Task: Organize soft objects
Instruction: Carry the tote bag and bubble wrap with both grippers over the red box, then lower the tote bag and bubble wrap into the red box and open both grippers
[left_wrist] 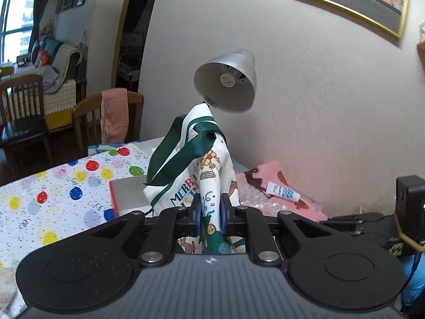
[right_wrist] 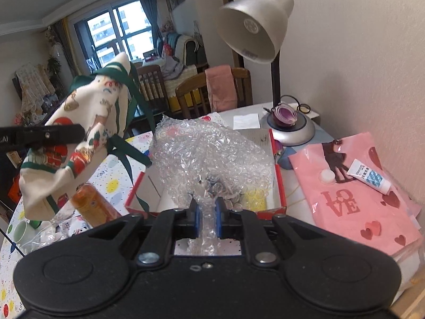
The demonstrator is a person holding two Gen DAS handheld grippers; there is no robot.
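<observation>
My left gripper (left_wrist: 209,208) is shut on a white Christmas cloth bag (left_wrist: 204,164) with green straps and holds it up above the table. The bag also shows at the left of the right wrist view (right_wrist: 79,125), pinched by the left gripper's fingers (right_wrist: 53,134). My right gripper (right_wrist: 207,216) is shut on a sheet of clear bubble wrap (right_wrist: 209,151) and holds it over an open red-edged cardboard box (right_wrist: 279,186). The box's inside is mostly hidden by the wrap.
A silver desk lamp (right_wrist: 255,24) stands at the back by the wall. A pink LOVE bag (right_wrist: 353,194) with a white tube (right_wrist: 369,176) lies right. An orange bottle (right_wrist: 93,207) and green cup (right_wrist: 22,232) sit left on the balloon-print tablecloth (left_wrist: 53,194). Wooden chairs (right_wrist: 212,90) stand behind.
</observation>
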